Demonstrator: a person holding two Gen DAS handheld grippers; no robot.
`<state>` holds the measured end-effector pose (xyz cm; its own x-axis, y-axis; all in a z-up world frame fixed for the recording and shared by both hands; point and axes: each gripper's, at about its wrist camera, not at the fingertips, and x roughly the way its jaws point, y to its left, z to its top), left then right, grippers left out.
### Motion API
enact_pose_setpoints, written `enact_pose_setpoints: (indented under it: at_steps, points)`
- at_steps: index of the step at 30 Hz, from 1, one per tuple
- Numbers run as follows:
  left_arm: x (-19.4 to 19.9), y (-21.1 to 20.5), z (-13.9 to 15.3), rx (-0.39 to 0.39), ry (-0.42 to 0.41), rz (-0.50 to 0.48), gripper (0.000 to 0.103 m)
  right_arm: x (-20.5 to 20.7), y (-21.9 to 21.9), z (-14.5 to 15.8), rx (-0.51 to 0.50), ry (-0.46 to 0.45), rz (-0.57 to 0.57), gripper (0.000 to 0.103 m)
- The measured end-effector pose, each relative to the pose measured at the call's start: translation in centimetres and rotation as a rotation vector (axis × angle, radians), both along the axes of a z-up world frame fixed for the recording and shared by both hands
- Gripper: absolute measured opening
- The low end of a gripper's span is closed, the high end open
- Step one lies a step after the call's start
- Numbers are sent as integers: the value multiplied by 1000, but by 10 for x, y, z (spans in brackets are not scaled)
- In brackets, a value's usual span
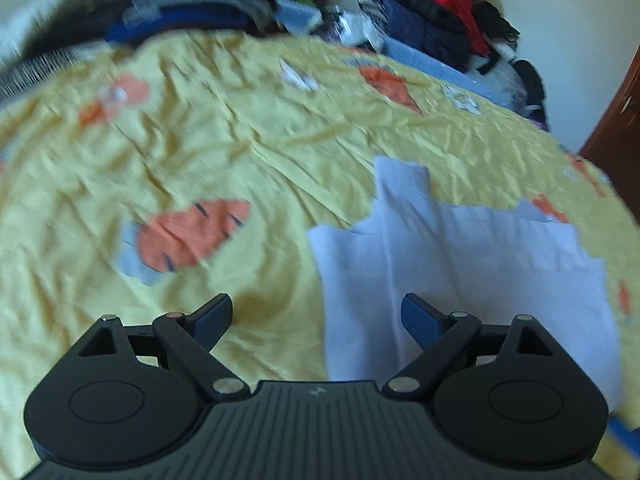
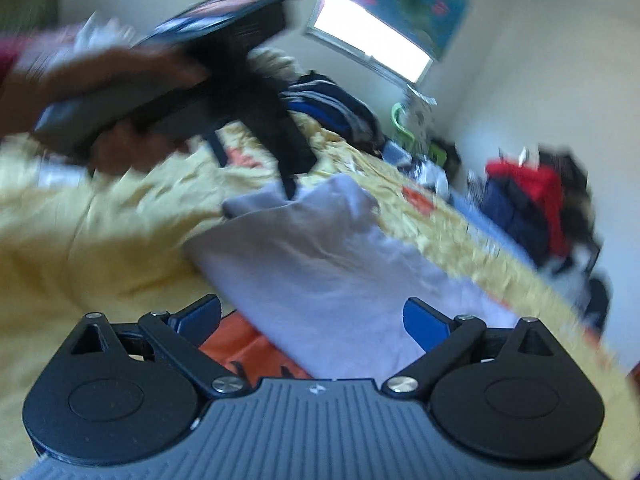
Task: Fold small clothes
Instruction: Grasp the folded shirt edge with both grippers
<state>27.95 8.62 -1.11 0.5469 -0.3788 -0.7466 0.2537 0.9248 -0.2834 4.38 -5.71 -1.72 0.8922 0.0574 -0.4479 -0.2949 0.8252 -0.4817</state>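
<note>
A pale lilac-white garment [image 1: 460, 264] lies flat, partly folded, on the yellow bedspread [image 1: 240, 132]. My left gripper [image 1: 318, 316] hovers open over the garment's left edge, with nothing between its fingers. In the right wrist view the same garment [image 2: 320, 264] spreads out ahead of my right gripper [image 2: 312, 318], which stands open and empty just above its near edge. The other gripper's body [image 2: 248, 92], held in a person's hand [image 2: 120, 80], hangs above the garment's far end; its fingers are too blurred to read there.
The yellow bedspread has orange carrot prints [image 1: 192, 236]. Stacks of dark and blue folded clothes [image 1: 192, 8] and a red and navy pile [image 1: 432, 12] line the far side. A wooden door edge [image 1: 616, 120] stands at right. A bright window [image 2: 372, 40] is on the far wall.
</note>
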Motion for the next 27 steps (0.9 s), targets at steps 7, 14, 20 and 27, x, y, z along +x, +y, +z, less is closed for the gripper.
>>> enact_pose_setpoints:
  at_steps: [7,14,20,27]
  points:
    - [25,-12,-8,-109,51,-85,101,3,37,-20,-204,-62,7,98]
    - [54,-20,-13,-303,81,-135,101,30,58,-20,-214,-88,-12,86]
    - [78,-19,-19,-439,133,-121,95,52,73,-25,-256,-94,-9,62]
    - [82,-30,-22,-354,156,-117,24,55,77,-30,-235,-58,22,26]
